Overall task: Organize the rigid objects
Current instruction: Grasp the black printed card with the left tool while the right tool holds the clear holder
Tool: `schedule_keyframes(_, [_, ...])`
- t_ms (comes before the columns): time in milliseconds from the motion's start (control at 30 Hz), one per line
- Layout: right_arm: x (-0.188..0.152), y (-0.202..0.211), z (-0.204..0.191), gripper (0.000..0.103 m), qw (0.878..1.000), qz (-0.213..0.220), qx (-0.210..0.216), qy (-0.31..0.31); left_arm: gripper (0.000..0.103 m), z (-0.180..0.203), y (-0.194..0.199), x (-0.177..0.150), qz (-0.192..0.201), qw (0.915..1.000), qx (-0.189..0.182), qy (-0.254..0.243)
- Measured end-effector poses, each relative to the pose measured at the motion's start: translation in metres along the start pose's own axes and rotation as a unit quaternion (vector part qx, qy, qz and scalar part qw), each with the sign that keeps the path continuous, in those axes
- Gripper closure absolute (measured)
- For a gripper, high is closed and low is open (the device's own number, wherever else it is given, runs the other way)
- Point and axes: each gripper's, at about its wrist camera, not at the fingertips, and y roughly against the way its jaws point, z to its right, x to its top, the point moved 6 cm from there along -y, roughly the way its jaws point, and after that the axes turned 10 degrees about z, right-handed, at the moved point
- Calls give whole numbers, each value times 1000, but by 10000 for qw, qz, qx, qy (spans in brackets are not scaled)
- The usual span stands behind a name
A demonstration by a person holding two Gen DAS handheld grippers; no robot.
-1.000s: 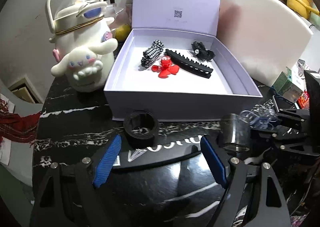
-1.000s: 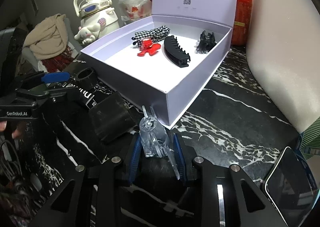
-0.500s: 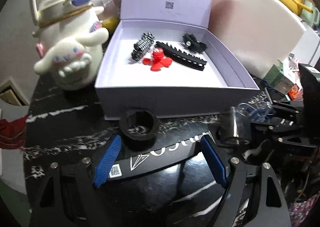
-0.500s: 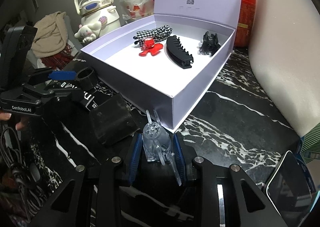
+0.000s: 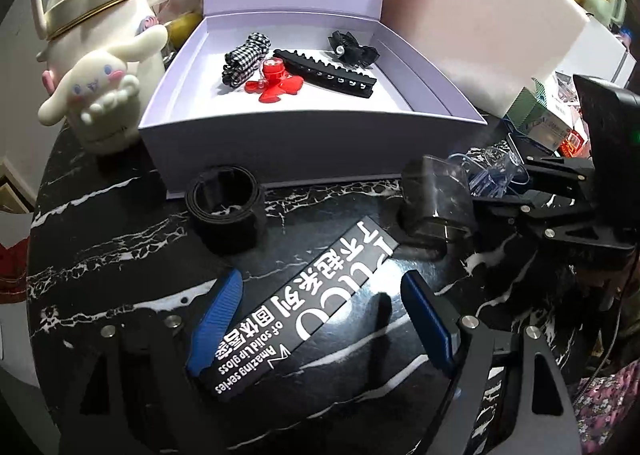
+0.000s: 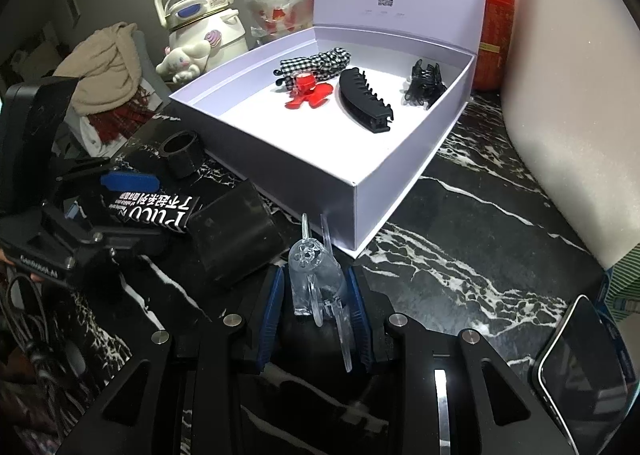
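Between the spread blue pads of the left gripper, at the bottom of the left wrist view, a long black lip gloss box now lies slanting on the black marble table; the pads flank it without pressing. A second ago only the box's upper edge showed between the fingers, and the white gift box sat lower in the frame; the view has since tipped down over the table, so the printed face of the lip gloss box fills the gap. A black ring-shaped holder and a dark square block stand just in front of the gift box, as before.

At the bottom centre of the right wrist view, the right gripper pinches a clear plastic hair claw, unchanged from the earlier frames, short of the gift box's near corner.

The gift box stands open with its lid upright. Inside lie a checked black-and-white hair tie, a red clip touching it, a long black toothed clip beside that, and a small black claw clip toward the upper right corner. A white character kettle stands at the upper left, just beside the box.
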Motion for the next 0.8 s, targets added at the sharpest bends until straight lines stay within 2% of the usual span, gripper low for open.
schedule_keyframes(133, [-1,1,0,70,10000,3,-7,-3,21,0,1,-2,140,9996,248,-8])
schedule_keyframes(200, [-1,2,2,76,9999,53,6,-96,21,-2,2,-3,222,9993,286,111])
schedule_keyframes(300, [-2,4,4,76,9998,103,23,-154,24,0,5,-5,264,9991,269,195])
schedule_keyframes(467, [-6,7,1,76,9999,63,21,-111,50,9,12,-10,277,9987,417,78])
schedule_keyframes(500, [-7,8,0,76,9999,55,28,-127,55,9,13,-12,302,9985,445,112])
schedule_keyframes(567, [-8,9,-1,76,9999,34,22,-130,71,6,17,-14,333,9979,507,239])
schedule_keyframes(600, [-9,10,0,76,9999,29,10,-126,75,6,18,-15,332,9978,500,298])
schedule_keyframes(733, [-12,14,1,76,9998,37,-75,-154,77,10,25,-17,388,9974,332,517])
schedule_keyframes(800, [-15,16,-1,76,9999,35,-75,-140,77,13,27,-20,375,9973,443,458])
